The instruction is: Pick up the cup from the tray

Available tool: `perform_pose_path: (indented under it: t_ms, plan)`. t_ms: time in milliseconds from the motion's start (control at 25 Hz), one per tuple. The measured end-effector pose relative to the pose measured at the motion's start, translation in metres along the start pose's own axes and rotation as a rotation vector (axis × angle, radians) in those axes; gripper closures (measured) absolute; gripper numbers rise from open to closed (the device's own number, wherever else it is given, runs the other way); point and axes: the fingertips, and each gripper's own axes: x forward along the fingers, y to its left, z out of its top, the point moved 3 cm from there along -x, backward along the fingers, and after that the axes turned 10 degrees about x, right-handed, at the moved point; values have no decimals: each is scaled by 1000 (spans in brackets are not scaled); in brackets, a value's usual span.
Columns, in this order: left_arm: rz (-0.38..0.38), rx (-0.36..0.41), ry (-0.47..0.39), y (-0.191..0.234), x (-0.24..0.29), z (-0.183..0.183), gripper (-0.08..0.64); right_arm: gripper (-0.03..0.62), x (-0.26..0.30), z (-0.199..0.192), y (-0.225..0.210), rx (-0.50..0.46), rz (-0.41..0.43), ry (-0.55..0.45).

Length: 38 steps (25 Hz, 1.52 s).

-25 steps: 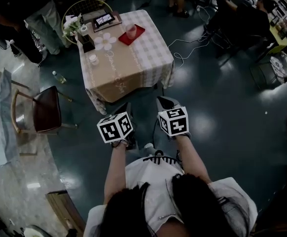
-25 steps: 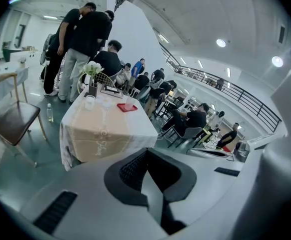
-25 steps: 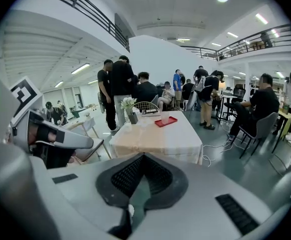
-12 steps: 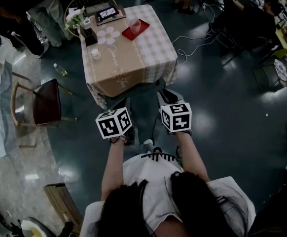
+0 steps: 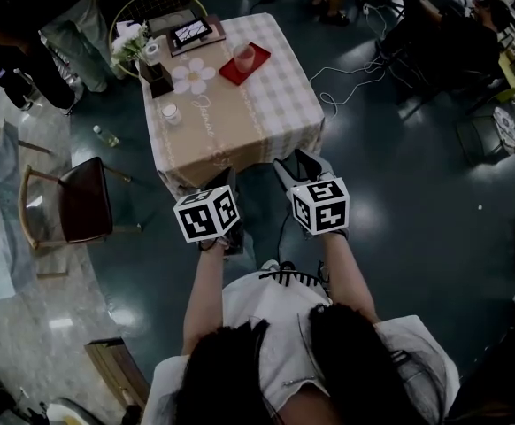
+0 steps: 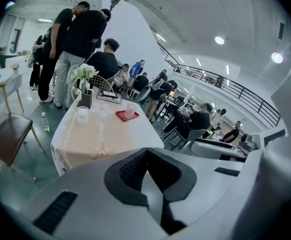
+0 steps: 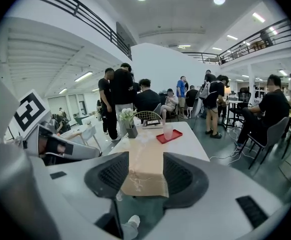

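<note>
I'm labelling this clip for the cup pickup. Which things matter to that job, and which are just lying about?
Job:
cup
red tray it stands on

Lying about:
flowers
tablet
small glass jar
brown chair
bottle on the floor

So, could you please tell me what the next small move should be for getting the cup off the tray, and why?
Probably move the right gripper forward toward the far side of the table. Its jaws have just been opening and nothing is between them. The cup stands on the red tray, well beyond both grippers, and the left gripper is shut.
</note>
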Motion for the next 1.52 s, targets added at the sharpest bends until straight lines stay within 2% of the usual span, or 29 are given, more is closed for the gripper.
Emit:
perform_pose_path:
  t_ms: [400,600,1200,1520]
  plan:
    - [-26,25,7,33,49,65,555,354,65,48,-6,-23,-8,18]
    - [-43,43,26,49,64,85,555,302,88,61,-5,-12,-18,28]
    - [-80,111,39,88,84,124,555,287,131,86,4,14,-70,-1]
    - [-79,110,32,102,92,140,555,227,148,106,1,-2,-85,-31]
